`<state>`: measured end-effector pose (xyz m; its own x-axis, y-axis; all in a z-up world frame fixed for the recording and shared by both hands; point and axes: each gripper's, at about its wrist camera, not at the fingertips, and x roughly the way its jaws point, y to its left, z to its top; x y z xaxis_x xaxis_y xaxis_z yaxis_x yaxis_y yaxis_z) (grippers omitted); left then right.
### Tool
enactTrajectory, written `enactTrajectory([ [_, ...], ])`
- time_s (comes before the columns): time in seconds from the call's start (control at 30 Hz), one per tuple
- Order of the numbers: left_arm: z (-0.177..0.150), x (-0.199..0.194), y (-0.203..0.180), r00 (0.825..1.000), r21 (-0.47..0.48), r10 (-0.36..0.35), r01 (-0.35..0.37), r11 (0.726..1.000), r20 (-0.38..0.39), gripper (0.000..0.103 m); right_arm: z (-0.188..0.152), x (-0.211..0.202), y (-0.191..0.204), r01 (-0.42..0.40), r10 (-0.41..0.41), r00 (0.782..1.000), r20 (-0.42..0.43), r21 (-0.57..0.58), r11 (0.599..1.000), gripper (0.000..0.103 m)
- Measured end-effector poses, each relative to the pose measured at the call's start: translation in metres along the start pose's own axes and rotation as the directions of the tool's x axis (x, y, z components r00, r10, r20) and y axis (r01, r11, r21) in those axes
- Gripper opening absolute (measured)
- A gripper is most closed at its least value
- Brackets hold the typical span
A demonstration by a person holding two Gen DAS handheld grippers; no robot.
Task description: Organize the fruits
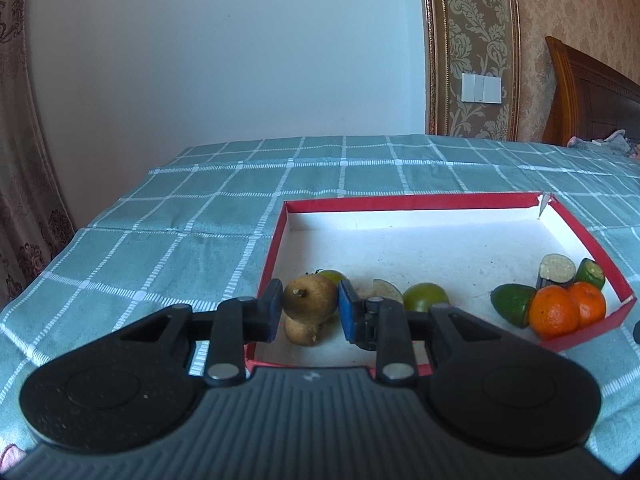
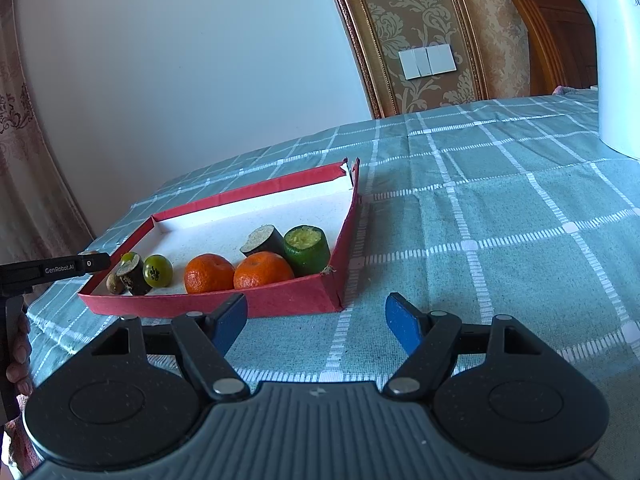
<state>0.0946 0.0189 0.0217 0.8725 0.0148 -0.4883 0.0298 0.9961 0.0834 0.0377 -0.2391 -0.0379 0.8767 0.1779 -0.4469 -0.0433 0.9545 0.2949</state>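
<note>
My left gripper (image 1: 309, 305) is shut on a small brown fruit (image 1: 310, 298), held just above the near left corner of the red tray (image 1: 400, 202). A second brown fruit (image 1: 304, 332) lies on the tray floor right beneath it. Also in the tray are two oranges (image 1: 554, 312) (image 2: 210, 274), a green tomato (image 1: 424, 298) (image 2: 158, 271), eggplant pieces (image 1: 556, 272) (image 2: 264, 240) and a cucumber piece (image 1: 591, 274) (image 2: 307, 250). My right gripper (image 2: 316, 320) stands open over the tablecloth, in front of the tray's near right corner (image 2: 336, 292), with nothing between its fingers.
A green checked cloth (image 2: 480, 220) covers the table. A white kettle (image 2: 616, 60) stands at the far right. The far half of the tray floor (image 1: 420, 240) is bare. A hand (image 2: 16, 352) holds the left gripper's handle at the left edge.
</note>
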Motion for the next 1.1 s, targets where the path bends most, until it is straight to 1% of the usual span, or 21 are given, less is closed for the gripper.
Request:
enactTrajectory([
  [0.2, -0.002, 0.006, 0.005, 1.0, -0.013, 0.014, -0.014, 1.0, -0.01, 0.027, 0.0, 0.0, 0.0, 0.0, 0.0, 1.0, -0.003, 0.0, 1.0, 0.076],
  [0.53, -0.002, 0.012, 0.007, 1.0, -0.025, 0.015, -0.016, 1.0, -0.02, 0.027, -0.001, 0.001, 0.0, 0.004, -0.004, 1.0, -0.005, -0.002, 1.0, 0.076],
  [0.57, -0.002, 0.012, 0.007, 1.0, -0.025, 0.017, -0.018, 1.0, -0.018, 0.031, -0.001, 0.001, 0.0, 0.004, -0.004, 1.0, -0.005, -0.002, 1.0, 0.076],
  [0.6, -0.002, 0.011, 0.007, 1.0, -0.022, 0.025, -0.025, 0.999, -0.012, 0.045, -0.001, 0.001, 0.001, 0.004, -0.004, 1.0, -0.006, -0.002, 1.0, 0.076],
  [0.63, -0.002, 0.01, 0.007, 0.999, -0.018, 0.036, -0.036, 0.999, -0.003, 0.056, -0.001, 0.002, 0.0, 0.004, -0.004, 1.0, -0.006, -0.002, 1.0, 0.076],
  [0.67, -0.002, 0.008, 0.007, 0.999, -0.018, 0.053, -0.053, 0.998, 0.011, 0.078, -0.001, 0.002, 0.001, 0.004, -0.004, 1.0, -0.006, -0.002, 1.0, 0.076],
  [0.7, -0.002, 0.005, 0.006, 0.997, -0.018, 0.064, -0.064, 0.998, 0.031, 0.09, -0.001, 0.001, 0.0, 0.005, -0.005, 1.0, -0.006, -0.002, 1.0, 0.076],
  [0.77, -0.001, 0.001, 0.006, 0.996, -0.012, 0.068, -0.068, 0.998, 0.056, 0.092, -0.001, 0.002, 0.001, 0.005, -0.005, 1.0, -0.006, -0.002, 1.0, 0.076],
  [0.83, -0.001, -0.002, 0.005, 0.996, -0.008, 0.071, -0.07, 0.997, 0.06, 0.095, -0.001, 0.001, 0.001, 0.005, -0.005, 1.0, -0.006, -0.003, 1.0, 0.076],
  [0.9, -0.001, -0.005, 0.004, 0.995, -0.005, 0.079, -0.079, 0.997, 0.063, 0.101, -0.001, 0.001, 0.001, 0.006, -0.006, 1.0, -0.005, -0.004, 1.0, 0.076],
  [1.0, -0.002, -0.012, 0.003, 0.995, -0.009, 0.071, -0.07, 0.997, 0.067, 0.103, -0.001, 0.001, 0.0, 0.003, -0.003, 1.0, -0.002, -0.003, 1.0, 0.076],
  [1.1, -0.002, -0.023, -0.002, 0.995, -0.008, 0.064, -0.064, 0.998, 0.074, 0.103, 0.001, -0.001, 0.006, 0.035, -0.034, 0.999, 0.012, -0.027, 0.999, 0.076],
])
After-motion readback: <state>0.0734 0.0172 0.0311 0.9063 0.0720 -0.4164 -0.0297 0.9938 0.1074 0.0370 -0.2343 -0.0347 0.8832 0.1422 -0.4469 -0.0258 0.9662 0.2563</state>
